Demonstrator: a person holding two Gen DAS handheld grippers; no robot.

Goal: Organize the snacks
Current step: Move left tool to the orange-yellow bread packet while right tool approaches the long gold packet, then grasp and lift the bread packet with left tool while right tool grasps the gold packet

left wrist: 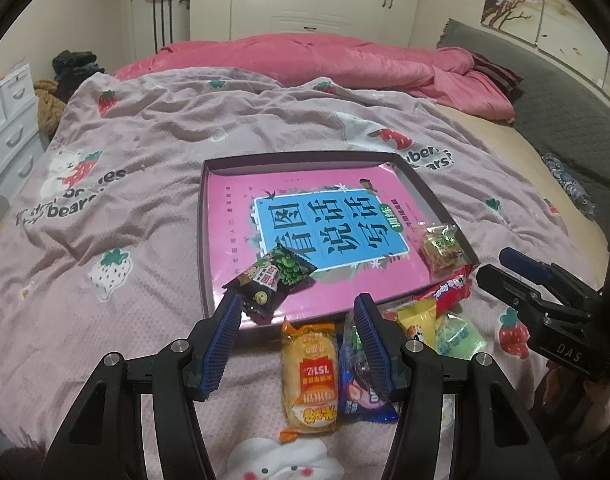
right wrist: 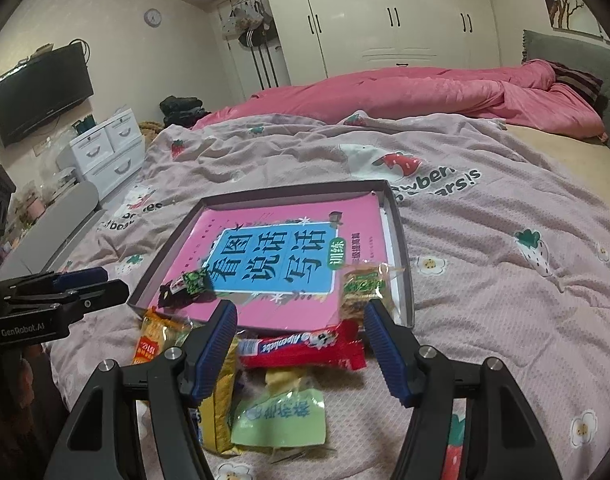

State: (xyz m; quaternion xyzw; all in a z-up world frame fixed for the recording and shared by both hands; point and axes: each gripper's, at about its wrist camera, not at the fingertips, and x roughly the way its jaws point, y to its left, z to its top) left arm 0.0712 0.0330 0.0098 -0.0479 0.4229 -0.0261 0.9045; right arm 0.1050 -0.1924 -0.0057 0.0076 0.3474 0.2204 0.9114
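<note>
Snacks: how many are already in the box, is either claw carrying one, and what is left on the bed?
Done: two packets lie in the box, a black-green one and a clear one. In hand: nothing; left claw and right claw are open. Left: five packets beside the box, including the red bar and orange pack.

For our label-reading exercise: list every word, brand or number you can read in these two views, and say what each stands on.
"看图说话写话": pink book in the tray.
"训练": green badge on that book.
"Alpenliebe": red wrapper.
"bears": bedspread.
"DAS": right claw.
"GenRobot.AI": left claw.
"151亿": orange packet, upside down.
Small print on the book and the other wrappers: too blurred to read.
</note>
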